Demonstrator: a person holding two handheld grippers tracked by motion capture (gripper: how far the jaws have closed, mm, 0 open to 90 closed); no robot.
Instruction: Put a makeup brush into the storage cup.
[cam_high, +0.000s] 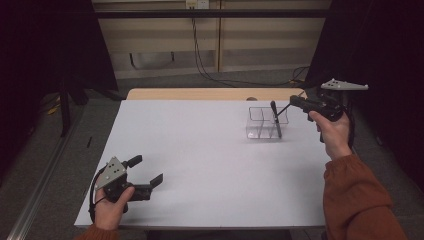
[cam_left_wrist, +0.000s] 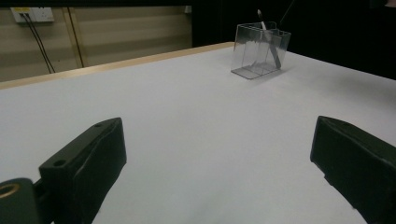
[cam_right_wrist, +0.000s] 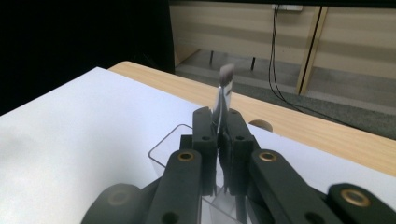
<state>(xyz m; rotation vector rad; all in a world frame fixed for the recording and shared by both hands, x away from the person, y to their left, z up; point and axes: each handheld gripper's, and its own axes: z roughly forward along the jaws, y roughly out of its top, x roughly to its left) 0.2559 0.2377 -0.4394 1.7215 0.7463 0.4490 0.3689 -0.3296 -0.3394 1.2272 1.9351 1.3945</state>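
we're clamping the right gripper (cam_right_wrist: 219, 140) on a thin, stiff, light utensil (cam_right_wrist: 223, 95) mid-frame, over the clear organizer (cam_high: 265, 125); left gripper (cam_high: 145, 175) is idling, jaws apart, lower left.

The white table (cam_high: 200, 165) is seen from above and behind by the high view, facing forward and down. It is skimmed low by the left gripper view, from afar toward the clear box (cam_left_wrist: 259, 51). That box (cam_right_wrist: 177, 144) is seen close up in the right gripper view.
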